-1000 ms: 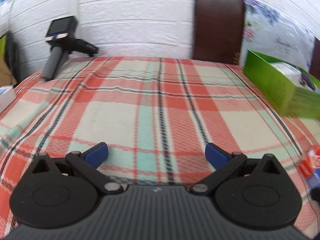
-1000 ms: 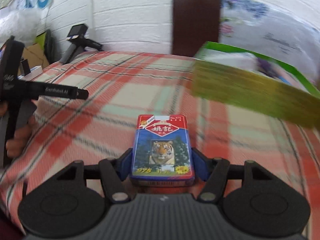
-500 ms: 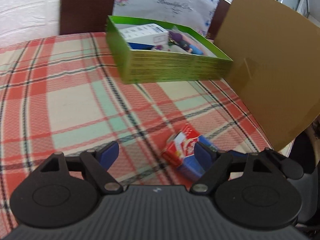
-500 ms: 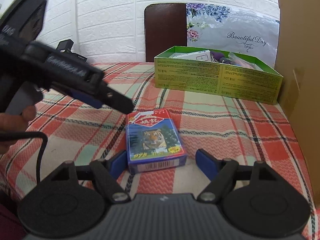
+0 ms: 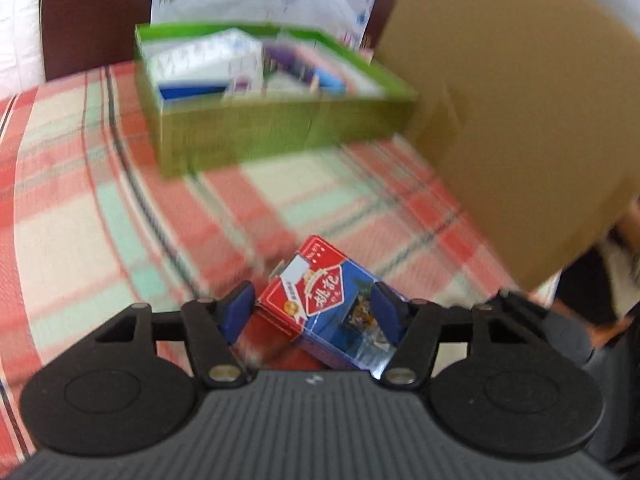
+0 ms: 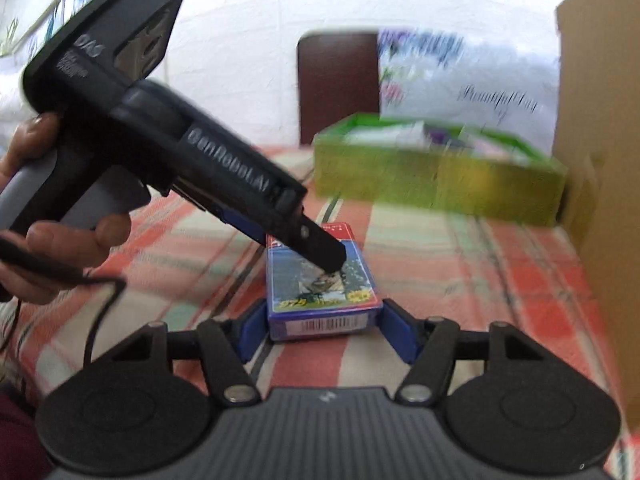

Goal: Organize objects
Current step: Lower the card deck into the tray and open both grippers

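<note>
A red and blue card box (image 6: 320,292) with a tiger picture lies flat on the plaid tablecloth (image 6: 460,276). My right gripper (image 6: 320,330) has its blue pads against the near end's two sides, its jaws closing on the box. My left gripper (image 6: 326,256) reaches in from the left over the far half. In the left wrist view the card box (image 5: 324,308) sits slantwise between the left gripper's (image 5: 312,312) pads, which are closing and stand close to its corners; I cannot tell if they press.
A green open box (image 5: 280,136) holding several packets stands at the table's far side, also in the right wrist view (image 6: 436,184). A tall cardboard sheet (image 5: 520,120) walls off the right. A brown chair back (image 6: 338,84) stands behind. A hand (image 6: 48,248) holds the left gripper.
My left gripper swung right and tipped down over the card box, and its jaws narrowed around it. My right gripper let its jaws widen, then brought them back onto the box's sides.
</note>
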